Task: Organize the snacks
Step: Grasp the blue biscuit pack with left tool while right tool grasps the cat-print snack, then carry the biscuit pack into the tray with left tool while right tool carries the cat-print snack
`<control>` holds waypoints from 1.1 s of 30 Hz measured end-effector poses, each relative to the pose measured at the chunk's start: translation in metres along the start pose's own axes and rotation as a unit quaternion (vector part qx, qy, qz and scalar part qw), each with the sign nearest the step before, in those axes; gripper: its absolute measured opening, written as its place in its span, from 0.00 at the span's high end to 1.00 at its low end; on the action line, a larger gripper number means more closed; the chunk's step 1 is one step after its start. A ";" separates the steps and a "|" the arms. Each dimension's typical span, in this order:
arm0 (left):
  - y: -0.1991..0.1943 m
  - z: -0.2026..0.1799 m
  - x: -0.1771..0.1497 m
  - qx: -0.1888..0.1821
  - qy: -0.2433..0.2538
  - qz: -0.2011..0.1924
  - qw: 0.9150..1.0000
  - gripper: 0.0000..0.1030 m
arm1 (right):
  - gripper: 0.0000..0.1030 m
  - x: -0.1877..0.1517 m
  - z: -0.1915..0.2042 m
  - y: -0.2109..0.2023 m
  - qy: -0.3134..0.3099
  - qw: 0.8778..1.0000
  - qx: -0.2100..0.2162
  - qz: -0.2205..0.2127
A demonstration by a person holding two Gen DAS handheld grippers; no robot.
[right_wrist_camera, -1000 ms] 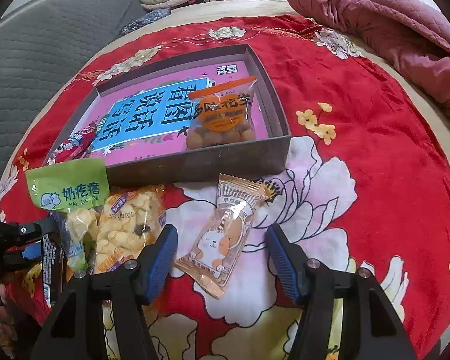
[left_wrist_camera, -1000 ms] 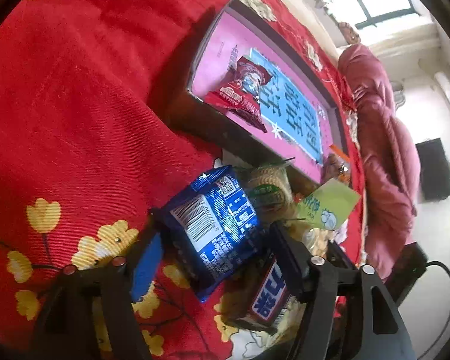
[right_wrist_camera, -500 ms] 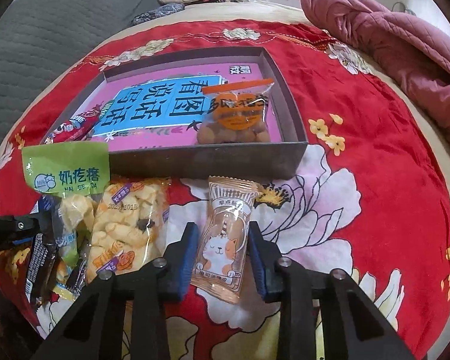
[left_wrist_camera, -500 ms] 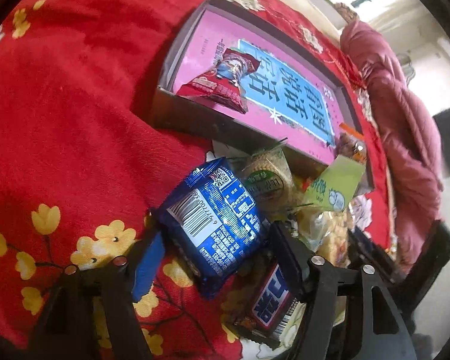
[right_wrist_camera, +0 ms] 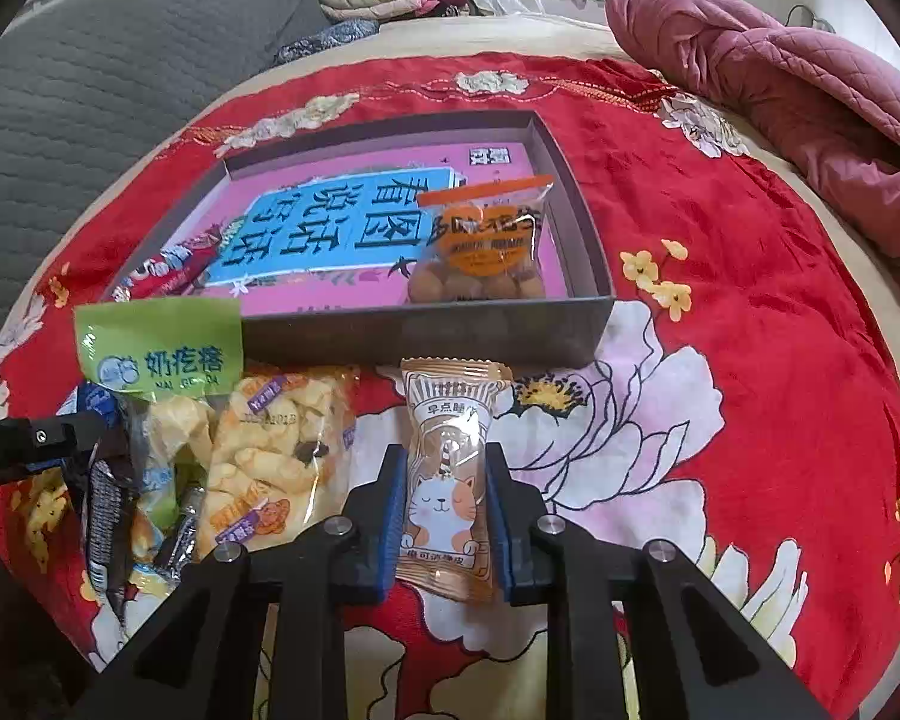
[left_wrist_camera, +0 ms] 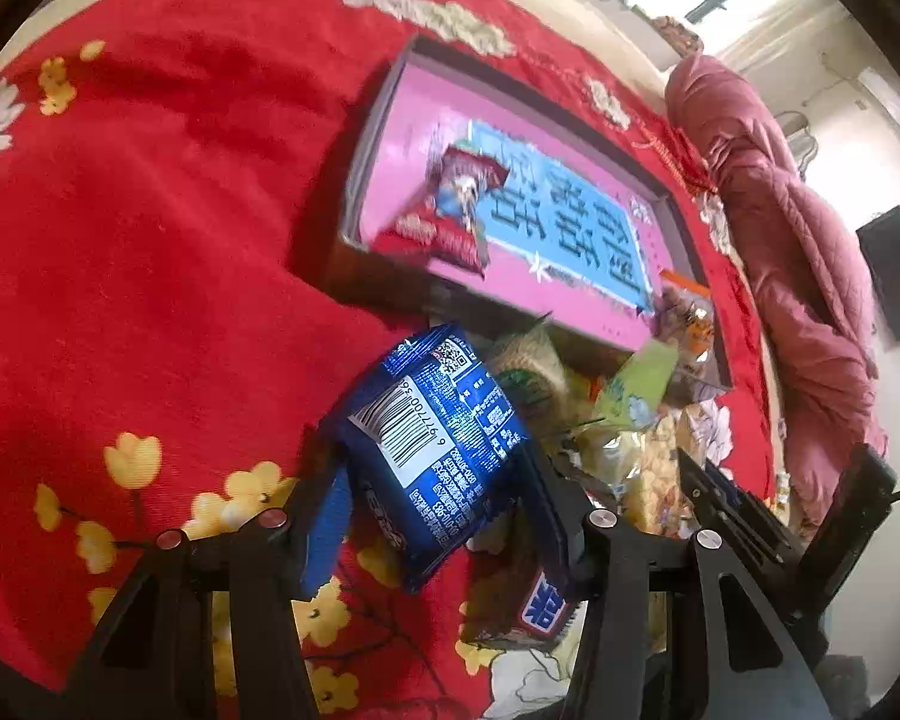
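Your right gripper (right_wrist_camera: 444,510) has its jaws pinched on a tan cat-print packet (right_wrist_camera: 447,474), pads pressed to both long edges; its wrapper shows a white-and-orange cartoon cat and small Chinese print too fine to read surely. The packet lies on the red floral bedspread (right_wrist_camera: 750,300), just in front of the shallow grey box (right_wrist_camera: 426,333).

The box floor carries a pink sheet with a blue panel of large Chinese characters. In its near right corner sits a clear bag with an orange label (right_wrist_camera: 486,240) holding round brown snacks; a red packet (left_wrist_camera: 450,210) lies at the left end.

Your left gripper (left_wrist_camera: 438,498) is closing its jaws around a blue packet (left_wrist_camera: 432,450), barcode side up with a QR code near its top. Both blue pads look to be against its sides.

Beside it lies a pile: a green-topped bag (right_wrist_camera: 156,354) printed "奶疙瘩", a clear bag of pale puffs (right_wrist_camera: 276,456), and a dark bar wrapper (left_wrist_camera: 540,606) with white lettering.
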State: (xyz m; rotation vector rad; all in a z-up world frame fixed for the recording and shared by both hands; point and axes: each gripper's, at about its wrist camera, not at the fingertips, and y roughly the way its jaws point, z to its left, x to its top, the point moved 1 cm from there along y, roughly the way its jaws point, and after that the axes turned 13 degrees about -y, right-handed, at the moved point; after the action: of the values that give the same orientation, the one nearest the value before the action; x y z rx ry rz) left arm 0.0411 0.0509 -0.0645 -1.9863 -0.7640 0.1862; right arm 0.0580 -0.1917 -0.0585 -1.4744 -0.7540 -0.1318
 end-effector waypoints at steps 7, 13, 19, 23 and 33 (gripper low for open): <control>-0.018 -0.005 0.000 -0.007 0.013 -0.019 1.000 0.47 | 0.76 0.002 -0.004 -0.011 0.003 1.000 0.000 -0.023; -0.029 -0.008 0.001 -0.008 0.017 -0.032 0.999 0.47 | 0.76 0.004 -0.005 -0.020 0.005 0.999 0.002 -0.043; -0.043 -0.012 0.006 -0.009 0.022 -0.052 0.998 0.47 | 0.76 0.010 -0.001 -0.028 -0.006 0.998 0.001 -0.064; -0.049 -0.018 0.010 -0.007 0.030 -0.064 0.998 0.47 | 0.76 0.013 0.000 -0.033 -0.009 0.997 0.003 -0.077; -0.049 -0.026 0.025 0.001 0.038 -0.075 0.996 0.47 | 0.76 0.017 -0.003 -0.039 0.000 0.995 0.011 -0.094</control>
State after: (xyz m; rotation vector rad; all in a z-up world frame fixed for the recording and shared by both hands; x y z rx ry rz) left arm 0.0504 0.0626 -0.0056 -1.9130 -0.8591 0.0217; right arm 0.0521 -0.1937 -0.0166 -1.3808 -0.8916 -0.2666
